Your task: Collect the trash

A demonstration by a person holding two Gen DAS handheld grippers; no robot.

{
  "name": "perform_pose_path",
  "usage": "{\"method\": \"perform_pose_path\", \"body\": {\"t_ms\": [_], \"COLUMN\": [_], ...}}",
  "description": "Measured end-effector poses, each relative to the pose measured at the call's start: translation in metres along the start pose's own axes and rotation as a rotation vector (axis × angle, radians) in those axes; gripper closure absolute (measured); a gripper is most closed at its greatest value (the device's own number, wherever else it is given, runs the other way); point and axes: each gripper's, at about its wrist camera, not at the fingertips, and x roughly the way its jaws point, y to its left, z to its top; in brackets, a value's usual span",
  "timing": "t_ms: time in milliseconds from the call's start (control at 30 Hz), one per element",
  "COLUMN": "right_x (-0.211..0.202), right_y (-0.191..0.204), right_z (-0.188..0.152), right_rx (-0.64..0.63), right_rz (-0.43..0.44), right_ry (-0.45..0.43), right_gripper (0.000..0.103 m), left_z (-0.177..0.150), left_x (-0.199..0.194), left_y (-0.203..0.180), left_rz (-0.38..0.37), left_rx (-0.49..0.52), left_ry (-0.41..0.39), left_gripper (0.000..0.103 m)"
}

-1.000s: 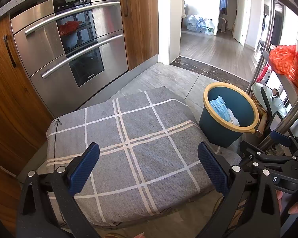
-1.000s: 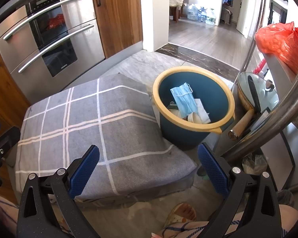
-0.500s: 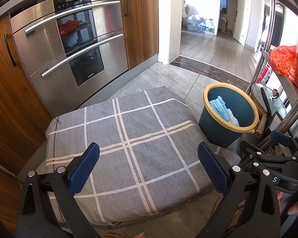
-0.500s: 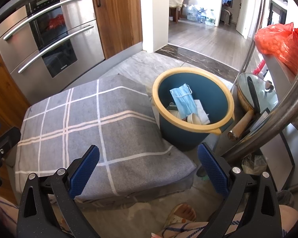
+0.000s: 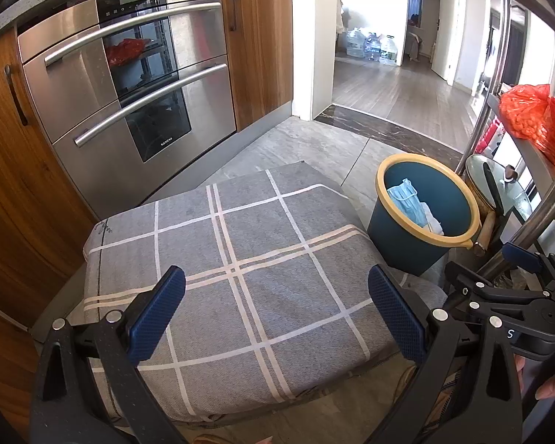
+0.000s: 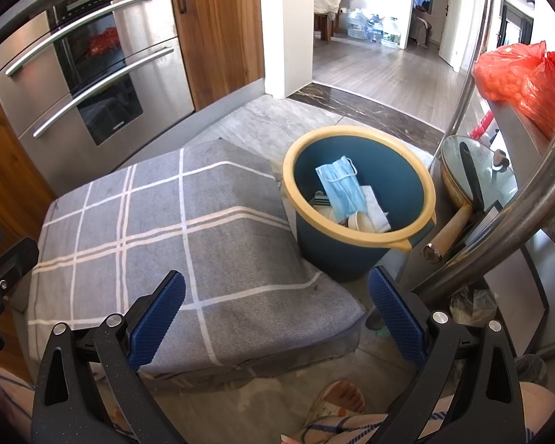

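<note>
Right wrist view: trash in bin, both grippers empty

One blue bin (image 6: 355, 255) with yellow rim at 12 o'clock, touching one grey plaid cushion (image 6: 148, 236) at 10. Inside: one blue face mask (image 6: 340, 188), white tissue (image 6: 373, 207), other scraps I can't count. Right gripper (image 6: 275, 314) fingers wide apart, empty. Left gripper (image 5: 275, 314) fingers likewise apart over cushion. One red bag (image 6: 525, 77) at 2 o'clock.

**Grey tile floor, cushion and bin**

The grey tile floor (image 6: 262, 118) carried a grey checked cushion (image 6: 174, 244) at near left. Just right of it, touching its edge, stood a blue bin (image 6: 336, 255) with a yellow rim. Farther right, a lidded pan (image 6: 481, 181) sat low beside the bin. At the far end, a dark marble strip (image 5: 384, 129) met wooden flooring.
</note>
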Motion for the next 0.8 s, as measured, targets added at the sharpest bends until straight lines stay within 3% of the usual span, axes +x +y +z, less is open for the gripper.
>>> {"method": "perform_pose_path", "body": {"t_ms": [800], "right_x": [0.0001], "right_y": [-0.0023], "right_z": [0.0006], "right_rx": [0.002], "right_rz": [0.0], "right_ry": [0.002], "right_gripper": [0.005], "left_z": [0.0031], "left_x": [-0.0029], "left_y": [-0.0071], "left_rz": [0.004], "left_rx": [0.044], "left_ry": [-0.029], "left_gripper": [0.005]}}
